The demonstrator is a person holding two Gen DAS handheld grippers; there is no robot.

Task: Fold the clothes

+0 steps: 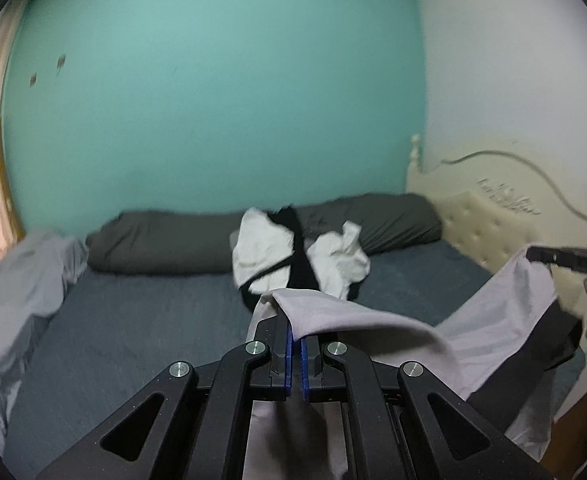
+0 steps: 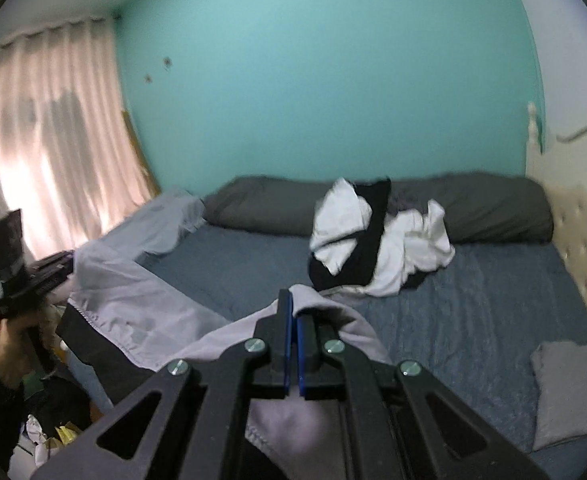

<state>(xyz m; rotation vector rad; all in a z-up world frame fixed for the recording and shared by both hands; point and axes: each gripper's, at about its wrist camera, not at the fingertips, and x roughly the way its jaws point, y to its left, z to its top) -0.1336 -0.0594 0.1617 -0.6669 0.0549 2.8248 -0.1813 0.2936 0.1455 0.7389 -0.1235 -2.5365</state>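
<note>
The light grey garment (image 1: pixel 373 320) hangs over the bed (image 1: pixel 133 320), pinched by the left gripper (image 1: pixel 296 340) and right gripper (image 2: pixel 294 320); soft, light cloth (grip edges, likely).

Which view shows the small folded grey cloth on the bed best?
The right wrist view: the folded grey cloth lies in plain sight on the blue sheet, lower right. The left wrist view does not show it.

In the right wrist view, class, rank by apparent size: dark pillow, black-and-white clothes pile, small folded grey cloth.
1. Dark pillow
2. Clothes pile
3. Folded cloth, though it lies nearer the camera, which flatters it.
</note>
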